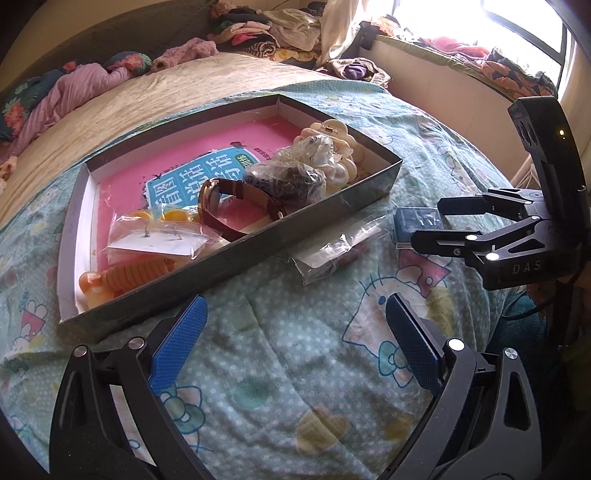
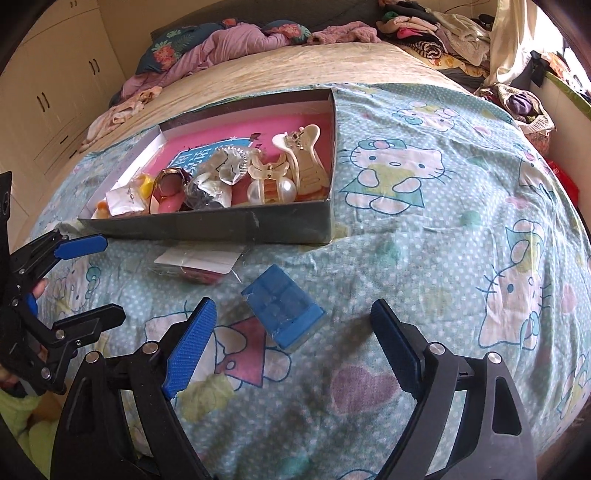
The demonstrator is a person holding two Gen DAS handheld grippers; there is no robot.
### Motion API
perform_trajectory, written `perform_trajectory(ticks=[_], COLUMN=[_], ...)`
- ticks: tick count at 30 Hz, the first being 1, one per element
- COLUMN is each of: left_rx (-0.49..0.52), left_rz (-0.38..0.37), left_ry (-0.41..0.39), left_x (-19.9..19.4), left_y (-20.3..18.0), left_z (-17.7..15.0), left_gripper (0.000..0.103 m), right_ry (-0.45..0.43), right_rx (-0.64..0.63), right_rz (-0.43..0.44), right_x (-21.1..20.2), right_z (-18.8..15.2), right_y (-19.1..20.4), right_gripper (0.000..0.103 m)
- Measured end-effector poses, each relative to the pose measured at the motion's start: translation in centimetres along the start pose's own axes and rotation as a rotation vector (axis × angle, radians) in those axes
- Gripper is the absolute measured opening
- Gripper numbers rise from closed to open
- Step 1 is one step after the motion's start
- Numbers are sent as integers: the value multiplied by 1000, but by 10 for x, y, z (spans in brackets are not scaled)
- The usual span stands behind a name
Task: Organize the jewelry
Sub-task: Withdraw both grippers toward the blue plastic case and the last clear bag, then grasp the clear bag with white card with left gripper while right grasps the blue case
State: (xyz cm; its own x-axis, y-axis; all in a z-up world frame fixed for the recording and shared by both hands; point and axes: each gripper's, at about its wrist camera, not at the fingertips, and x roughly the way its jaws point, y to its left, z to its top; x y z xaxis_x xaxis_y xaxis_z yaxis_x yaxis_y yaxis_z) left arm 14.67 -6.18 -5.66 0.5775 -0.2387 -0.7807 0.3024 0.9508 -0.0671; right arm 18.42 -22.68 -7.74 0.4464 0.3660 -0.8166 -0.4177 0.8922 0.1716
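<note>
A: Where was the blue box [image 2: 282,312]?
B: On the bed's quilt [image 2: 424,229], outside the tray [image 2: 207,227], just beyond the right gripper [image 2: 293,341].
A: Jaws?
B: Both spread apart, empty; left gripper [image 1: 295,341] too.

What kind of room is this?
Most likely a bedroom: the box of jewelry sits on a bed with a cartoon-cat sheet, heaped clothes behind, and wardrobe doors at one side.
</note>
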Motion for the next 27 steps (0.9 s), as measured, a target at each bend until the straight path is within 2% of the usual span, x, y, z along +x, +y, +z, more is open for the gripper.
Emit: perform_trajectory(ticks=[5,7,12,17,27], left_rx=[-2,-2,-31,-108,-252], left_rz=[-1,-1,-32,-68,-17], left_ry=[14,17,24,21,14], left_x=[12,17,28,41,59], left_y=[-5,-7,-13,-18,-26], left_z=[2,3,9,18,30], left_gripper=[90,90,90,90,90], right_ry=[51,62,-4,-77,-180], right_rx=[-36,-47,-10,68,157], right_rz=[-3,-7,80,94,108], right_x=[15,18,2,-21,-48], right_z=[7,8,6,1,-3], right_y=[3,4,-3,-25,-53], right_gripper=[71,48,45,45,45])
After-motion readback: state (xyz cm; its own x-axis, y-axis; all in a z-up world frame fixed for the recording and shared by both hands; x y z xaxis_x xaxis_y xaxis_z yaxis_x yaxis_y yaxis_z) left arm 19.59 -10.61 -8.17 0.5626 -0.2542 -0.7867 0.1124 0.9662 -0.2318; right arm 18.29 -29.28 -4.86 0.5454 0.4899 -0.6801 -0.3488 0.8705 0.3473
